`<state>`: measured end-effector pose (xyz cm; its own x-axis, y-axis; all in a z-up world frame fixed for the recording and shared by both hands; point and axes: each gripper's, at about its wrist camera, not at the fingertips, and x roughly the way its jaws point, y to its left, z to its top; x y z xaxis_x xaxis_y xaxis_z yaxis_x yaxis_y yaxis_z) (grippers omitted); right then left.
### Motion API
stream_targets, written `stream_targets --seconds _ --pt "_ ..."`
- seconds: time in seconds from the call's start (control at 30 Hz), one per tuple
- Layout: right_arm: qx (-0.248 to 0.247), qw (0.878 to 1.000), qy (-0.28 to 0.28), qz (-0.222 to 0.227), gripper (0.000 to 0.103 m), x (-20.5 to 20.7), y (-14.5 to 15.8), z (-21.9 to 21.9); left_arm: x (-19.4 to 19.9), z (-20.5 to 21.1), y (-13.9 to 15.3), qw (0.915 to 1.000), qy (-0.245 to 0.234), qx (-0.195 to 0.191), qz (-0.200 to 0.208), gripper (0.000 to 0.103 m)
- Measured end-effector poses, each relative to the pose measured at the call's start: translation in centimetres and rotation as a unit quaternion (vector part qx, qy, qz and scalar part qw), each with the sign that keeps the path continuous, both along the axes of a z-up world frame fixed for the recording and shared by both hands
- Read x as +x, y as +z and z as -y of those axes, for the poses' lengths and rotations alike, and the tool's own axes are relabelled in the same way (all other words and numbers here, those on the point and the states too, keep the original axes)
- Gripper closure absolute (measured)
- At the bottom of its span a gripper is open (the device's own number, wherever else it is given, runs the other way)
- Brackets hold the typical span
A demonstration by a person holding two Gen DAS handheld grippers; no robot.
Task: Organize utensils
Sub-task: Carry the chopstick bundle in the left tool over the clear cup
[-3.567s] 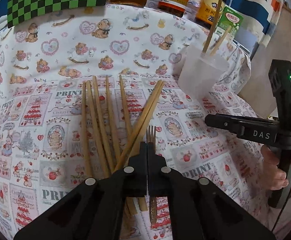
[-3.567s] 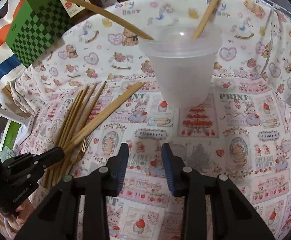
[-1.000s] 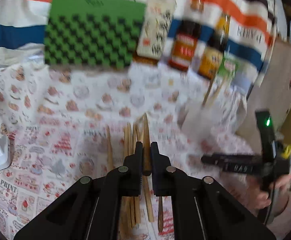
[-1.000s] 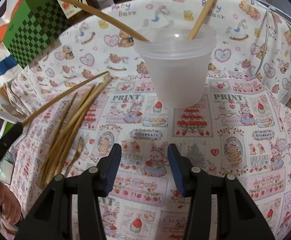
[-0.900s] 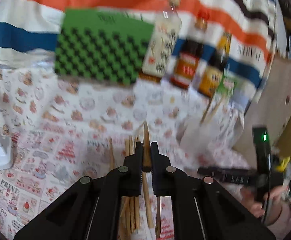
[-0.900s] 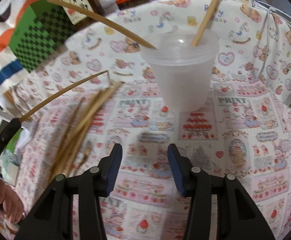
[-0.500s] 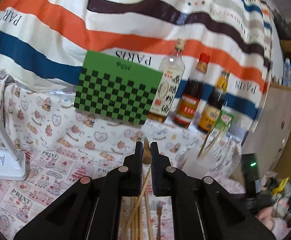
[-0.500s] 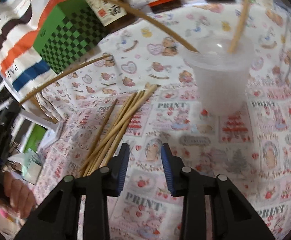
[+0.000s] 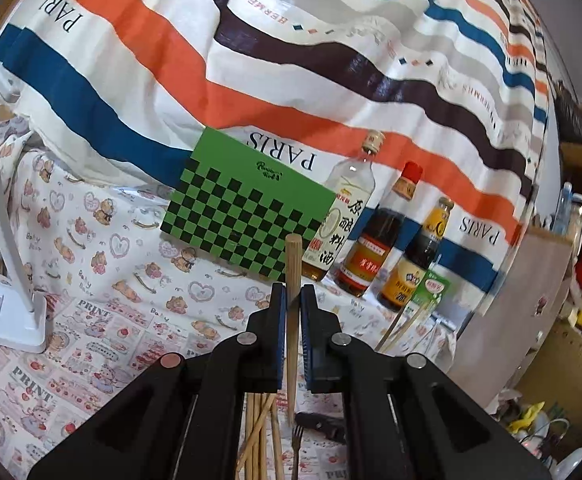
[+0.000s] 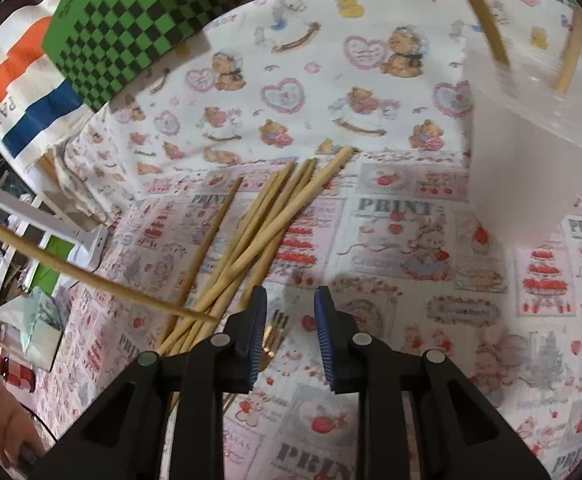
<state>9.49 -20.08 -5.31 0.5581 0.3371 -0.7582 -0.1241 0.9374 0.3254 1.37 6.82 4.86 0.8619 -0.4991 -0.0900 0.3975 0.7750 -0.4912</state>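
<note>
Left fingers pinch chopstick; fork half hidden

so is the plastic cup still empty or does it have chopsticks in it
Not empty: the plastic cup stands upright on the tablecloth with two chopsticks leaning out of its rim. More lie loose on the cloth.
</note>
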Motion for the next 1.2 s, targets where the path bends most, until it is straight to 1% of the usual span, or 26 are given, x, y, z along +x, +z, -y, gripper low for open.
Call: stream_targets --seconds 0.1,0.17,0.23,0.27,0.33,0.4,0.53,0.6,0.67,0.73,0.77,0.83,0.9,0.97,1.07,1.1,1.2 --pt "-0.004 1.0 0.009 -0.004 0.082 0.2 -0.4 -0.4 0.1 -0.5 -0.1 0.9999 0.005 -0.011 -0.004 0.097" --pt "-0.017 1.0 0.01 0.006 0.085 0.1 -0.5 -0.7 0.3 -0.7 -0.2 0.9998 0.01 -0.016 -0.009 0.097" --pt "-0.031 0.999 0.01 0.015 0.09 0.0 -0.6 -1.0 0.3 -0.7 -0.2 0.9997 0.022 -0.008 -0.011 0.097" --pt "-0.039 0.999 0.011 0.02 0.095 0.0 -0.7 -1.1 0.2 -0.6 -0.2 0.9995 0.029 0.0 -0.008 0.097" --pt "-0.051 0.998 0.02 0.029 0.099 -0.3 -0.5 -1.5 0.1 -0.3 -0.1 0.9992 0.039 0.011 -0.003 0.097" --pt "-0.052 0.997 0.021 0.047 0.1 -0.7 0.3 -1.5 0.0 -0.1 -0.1 0.999 0.04 0.018 0.001 0.097" --pt "-0.052 0.992 0.009 0.114 0.101 -2.7 4.0 -1.0 -0.3 0.7 0.0 0.9984 0.042 0.037 0.008 0.097" --pt "-0.063 0.987 0.004 0.151 0.101 -3.8 5.9 -0.8 -0.5 1.1 0.1 0.9975 0.048 0.05 0.014 0.097" --pt "-0.089 0.976 -0.004 0.2 0.101 -5.4 8.3 -0.9 -0.6 1.6 0.2 0.9968 0.048 0.061 0.019 0.097" --pt "-0.109 0.968 -0.018 0.225 0.101 -6.5 9.8 -0.5 -0.8 2.1 0.1 0.9964 0.044 0.069 0.023 0.097" --pt "-0.115 0.966 -0.026 0.228 0.101 -6.9 10.3 -0.4 -0.7 2.2 0.0 0.997 0.035 0.065 0.022 0.097" --pt "-0.126 0.963 -0.033 0.235 0.101 -7.7 11.1 0.1 -0.5 2.1 -0.1 0.999 0.005 0.042 0.013 0.097" --pt "-0.128 0.959 -0.035 0.252 0.101 -8.4 11.7 0.6 -0.5 2.2 -0.2 0.9994 -0.005 0.031 0.014 0.097" --pt "-0.135 0.953 -0.044 0.269 0.101 -8.9 12.3 1.2 -0.8 2.3 -0.1 0.9992 0.001 0.034 0.02 0.097" --pt "-0.128 0.942 -0.062 0.303 0.101 -9.3 13.9 2.3 -1.1 2.3 0.0 0.9992 0.002 0.029 0.028 0.097" --pt "-0.128 0.94 -0.066 0.309 0.101 -9.4 14.3 2.3 -1.2 2.3 0.1 0.9989 0.0 0.029 0.036 0.097" --pt "-0.127 0.93 -0.091 0.333 0.101 -9.6 16.5 3.7 -0.6 3.2 1.3 0.9976 0.007 0.057 0.04 0.097"
